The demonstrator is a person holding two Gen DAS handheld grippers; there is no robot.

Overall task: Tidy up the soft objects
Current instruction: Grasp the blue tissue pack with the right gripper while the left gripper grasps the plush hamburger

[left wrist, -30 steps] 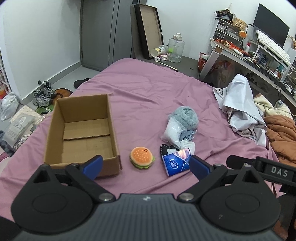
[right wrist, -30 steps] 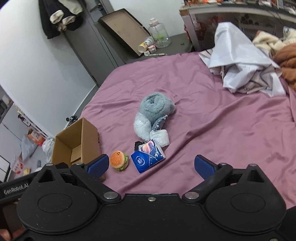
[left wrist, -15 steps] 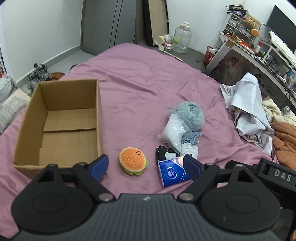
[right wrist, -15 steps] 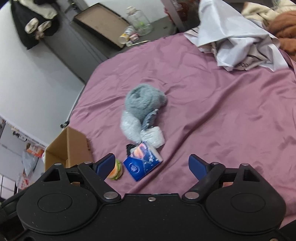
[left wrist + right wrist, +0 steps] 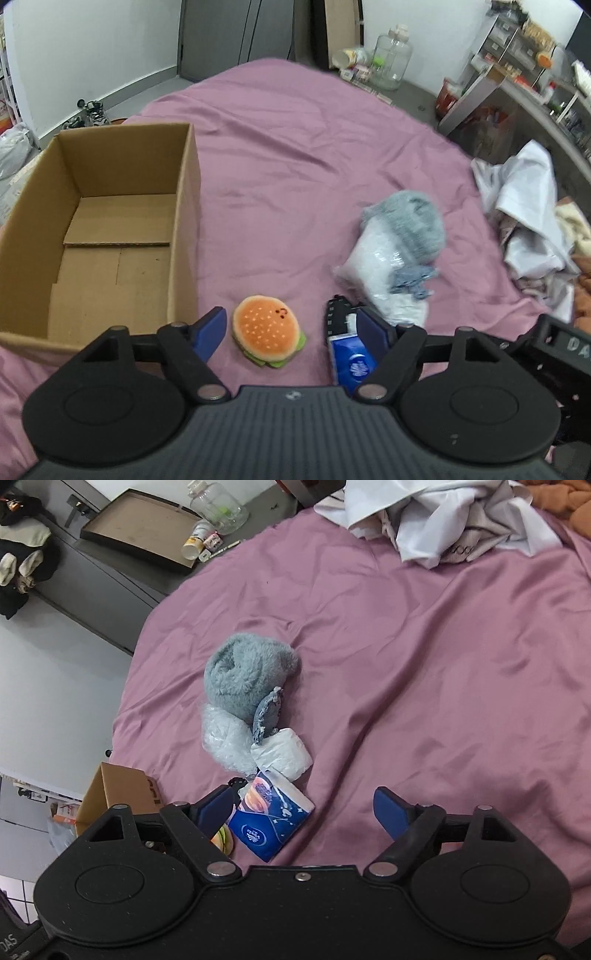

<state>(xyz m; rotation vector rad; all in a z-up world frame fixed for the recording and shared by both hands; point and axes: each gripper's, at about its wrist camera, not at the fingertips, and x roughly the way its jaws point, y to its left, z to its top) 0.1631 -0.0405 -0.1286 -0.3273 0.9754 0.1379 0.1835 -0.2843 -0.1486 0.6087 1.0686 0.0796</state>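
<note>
A plush hamburger lies on the purple bedsheet between the fingertips of my left gripper, whose jaws are closing but do not touch it. The open cardboard box stands just left of it. A blue tissue pack lies between the fingers of my right gripper, close to the left fingertip; these jaws are closing too, with the pads off it. Behind the pack sit a white tissue roll, a clear plastic bag, a grey rag and a fluffy grey hat.
A heap of white and orange laundry lies at the bed's right side. The bed's left edge runs just beyond the box. A glass jar, a cup and a desk stand on the floor past the far edge.
Both grippers have come down and nearer to the bed, and their jaws have narrowed. The hamburger now sits between the left fingers, the blue pack between the right ones.
</note>
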